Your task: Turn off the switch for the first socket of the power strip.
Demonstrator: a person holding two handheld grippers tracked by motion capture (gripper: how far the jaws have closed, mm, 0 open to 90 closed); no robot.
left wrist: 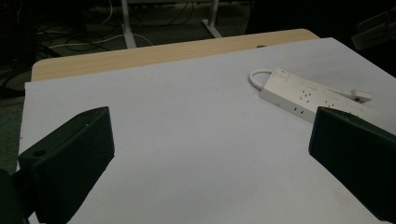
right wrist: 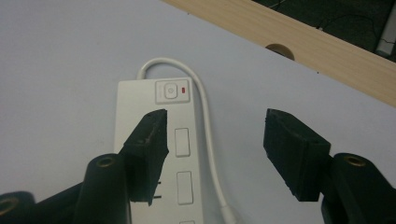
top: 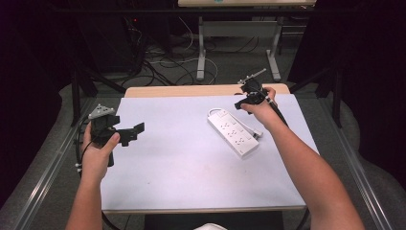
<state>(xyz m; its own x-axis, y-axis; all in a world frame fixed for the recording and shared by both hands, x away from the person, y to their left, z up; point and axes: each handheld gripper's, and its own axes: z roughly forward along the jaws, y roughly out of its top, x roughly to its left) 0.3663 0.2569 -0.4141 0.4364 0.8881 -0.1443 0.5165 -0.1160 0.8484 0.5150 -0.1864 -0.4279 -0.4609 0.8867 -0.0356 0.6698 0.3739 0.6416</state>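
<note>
Right gripper view: the long white plastic power strip (right wrist: 154,154) lies flat on the pale sheet covering the table (right wrist: 60,60), its switch with a red light at the far end, its white cord (right wrist: 205,126) looping alongside. The right gripper (right wrist: 212,135) hovers above it, jaws partly apart around nothing. The left gripper (top: 129,134) gapes wide, well apart.
</note>
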